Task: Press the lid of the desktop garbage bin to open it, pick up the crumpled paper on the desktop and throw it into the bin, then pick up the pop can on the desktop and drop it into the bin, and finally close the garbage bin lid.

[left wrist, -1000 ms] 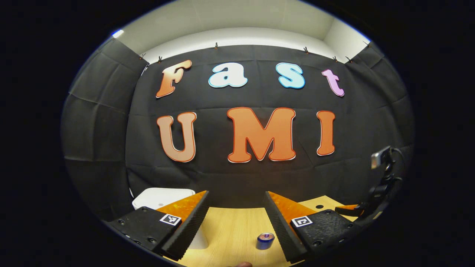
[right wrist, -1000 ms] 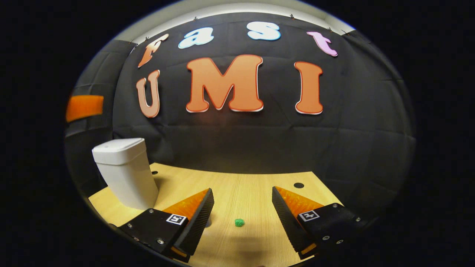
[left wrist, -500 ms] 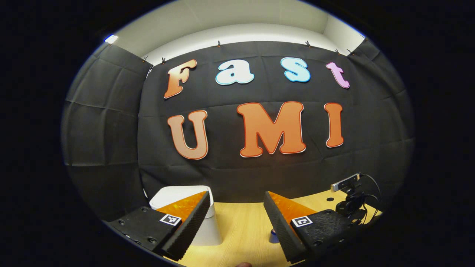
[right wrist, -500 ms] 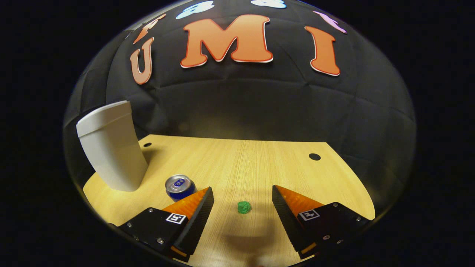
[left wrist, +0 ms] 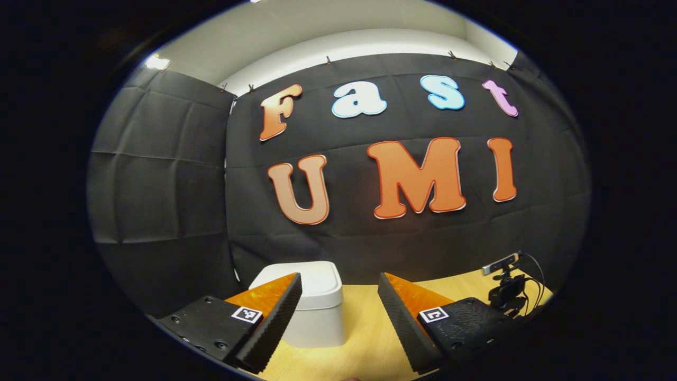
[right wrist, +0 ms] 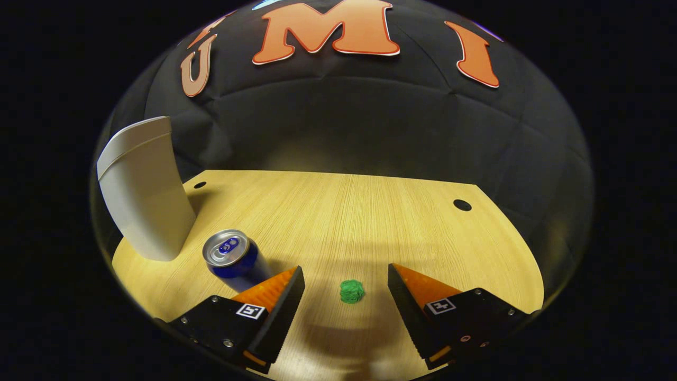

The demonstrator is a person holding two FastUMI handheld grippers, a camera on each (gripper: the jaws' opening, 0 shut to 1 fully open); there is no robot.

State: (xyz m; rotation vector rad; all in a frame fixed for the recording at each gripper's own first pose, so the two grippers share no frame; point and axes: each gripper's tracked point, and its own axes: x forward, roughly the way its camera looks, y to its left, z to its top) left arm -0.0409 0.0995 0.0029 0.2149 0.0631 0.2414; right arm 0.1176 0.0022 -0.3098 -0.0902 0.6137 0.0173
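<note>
Step in hand: judged from the shut lid, opening the bin [left wrist: 317, 307] comes first; the left hand-held gripper [left wrist: 338, 312] looks lined up toward it.
Left hand-held gripper: jaws wide apart, holding nothing, low in the left gripper view; the bin stands between and behind its fingers, lower centre.
Right hand-held gripper [right wrist: 346, 307]: jaws wide, empty, framing the crumpled paper [right wrist: 351, 291] at lower centre, not touching it.
Doing it well: come down on the lid's top squarely and press straight, so the light bin neither tips nor slides on the surface [right wrist: 344, 222].
Right gripper view adds: the pop can [right wrist: 232, 259], upright at lower left, between bin and paper.
Left gripper view adds: the bin's lid top, and a small camera [left wrist: 505, 288] at lower right.
</note>
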